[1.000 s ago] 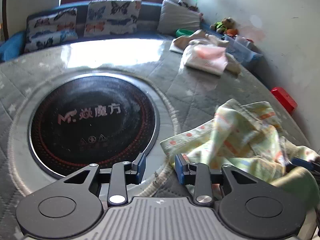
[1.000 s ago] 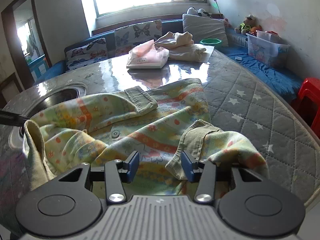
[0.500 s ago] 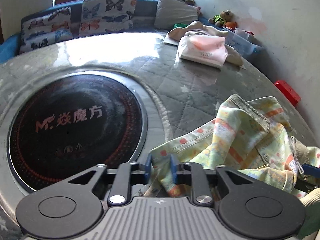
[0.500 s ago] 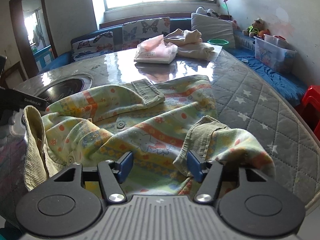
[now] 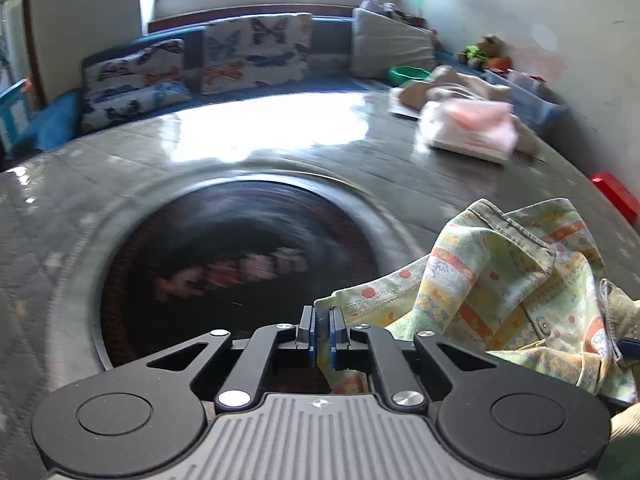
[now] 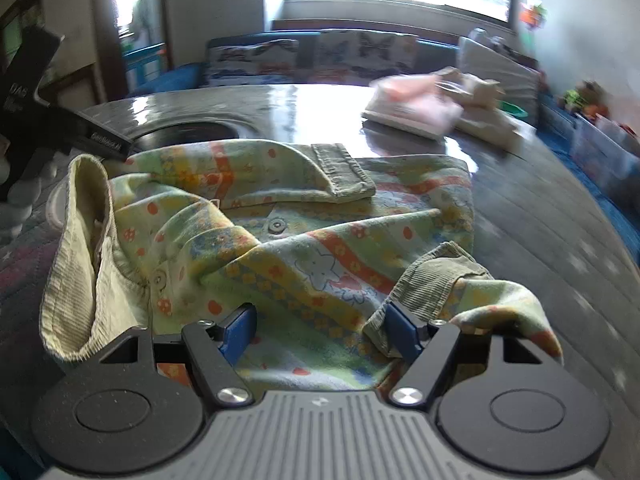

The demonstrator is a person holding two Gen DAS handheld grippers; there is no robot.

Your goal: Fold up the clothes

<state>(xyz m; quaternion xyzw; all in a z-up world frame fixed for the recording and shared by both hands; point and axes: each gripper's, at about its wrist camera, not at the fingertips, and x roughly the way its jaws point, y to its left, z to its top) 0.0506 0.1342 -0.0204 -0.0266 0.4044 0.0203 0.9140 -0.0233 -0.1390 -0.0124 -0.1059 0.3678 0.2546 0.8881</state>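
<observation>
A pale green child's shirt (image 6: 320, 248) with orange stripes and corduroy cuffs lies crumpled on the grey quilted table (image 6: 560, 220). In the left wrist view the shirt (image 5: 500, 288) sits at the right. My left gripper (image 5: 322, 332) is shut on the shirt's near edge, and cloth hangs down between the pads. My right gripper (image 6: 320, 332) hovers low over the shirt's front with its jaws opening wide. Cloth lies between and under them, and the right pad stands beside a corduroy cuff (image 6: 432, 280) without pressing it.
A round dark cooktop (image 5: 240, 264) is set into the table at the left. Folded pink and beige clothes (image 5: 468, 128) are stacked at the far right. A sofa with butterfly cushions (image 5: 256, 52) runs behind. A red stool (image 5: 616, 196) stands past the table's right edge.
The left jaws went from open beside the shirt's edge to shut on it. The right jaws widened over the shirt, and the right view swung and rolled.
</observation>
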